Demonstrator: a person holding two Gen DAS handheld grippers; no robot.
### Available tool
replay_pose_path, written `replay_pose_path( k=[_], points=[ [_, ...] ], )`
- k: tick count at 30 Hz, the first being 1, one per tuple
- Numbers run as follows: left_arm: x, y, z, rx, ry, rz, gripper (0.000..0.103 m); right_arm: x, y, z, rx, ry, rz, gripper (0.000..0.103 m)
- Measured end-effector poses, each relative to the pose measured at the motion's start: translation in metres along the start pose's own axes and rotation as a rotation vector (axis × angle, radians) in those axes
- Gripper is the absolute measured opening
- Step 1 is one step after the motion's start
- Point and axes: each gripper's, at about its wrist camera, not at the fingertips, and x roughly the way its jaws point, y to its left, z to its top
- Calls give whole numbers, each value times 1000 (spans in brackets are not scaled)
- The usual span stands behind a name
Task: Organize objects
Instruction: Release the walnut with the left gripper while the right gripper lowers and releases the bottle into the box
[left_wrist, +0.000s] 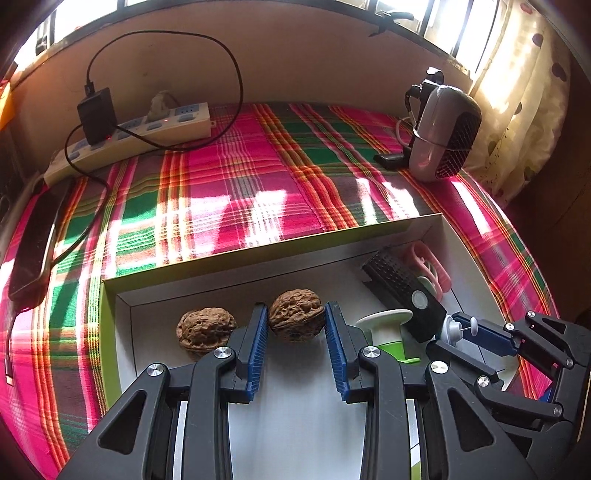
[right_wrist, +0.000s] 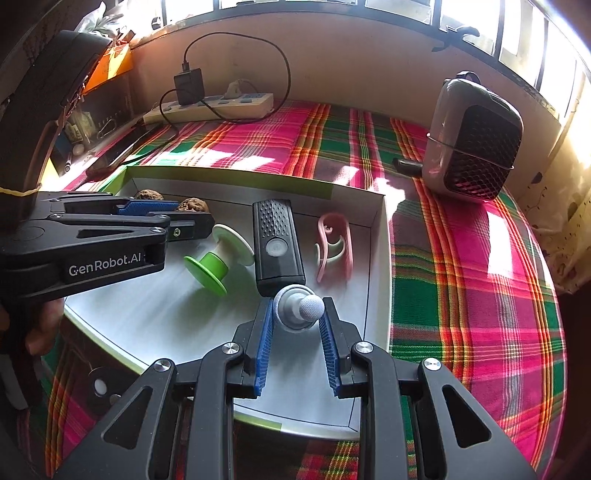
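A shallow white box (left_wrist: 424, 229) with a green rim lies on the plaid cloth. My left gripper (left_wrist: 296, 307) is shut on a brown walnut (left_wrist: 295, 325) low over the box's far left part, beside a second walnut (left_wrist: 205, 332) on the box floor. My right gripper (right_wrist: 297, 302) is shut on a small grey piece with a round mesh tip (right_wrist: 308, 309) over the box's near middle. From the right wrist, the left gripper (right_wrist: 184, 213) shows at the left with its walnut (right_wrist: 192, 204). In the box also lie a green-and-white spool (right_wrist: 218, 260), a black device with a round button (right_wrist: 276, 243) and a pink clip (right_wrist: 332, 243).
A pink, green and red plaid cloth (left_wrist: 240, 177) covers the surface. At the back stand a power strip (left_wrist: 140, 136) with a black charger (left_wrist: 95, 115) and cable. A dark phone (left_wrist: 35, 236) lies at left. A grey mesh-fronted device (right_wrist: 476, 147) stands back right, near a curtain.
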Motion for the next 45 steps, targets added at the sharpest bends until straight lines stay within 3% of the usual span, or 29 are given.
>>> replay_pose_path(
  k=[21, 25, 29, 45],
  points=[
    [1, 0, 2, 0, 6, 0, 30, 1, 3, 0, 6, -1, -19, 27],
    [1, 0, 1, 1, 7, 2, 30, 0, 3, 0, 5, -6, -17, 31],
    [0, 0, 1, 0, 8, 0, 30, -3, 6, 0, -4, -17, -19, 44],
    [-21, 0, -5, -15, -27, -10, 33, -16, 1, -3, 38, -43, -27, 44]
  ],
)
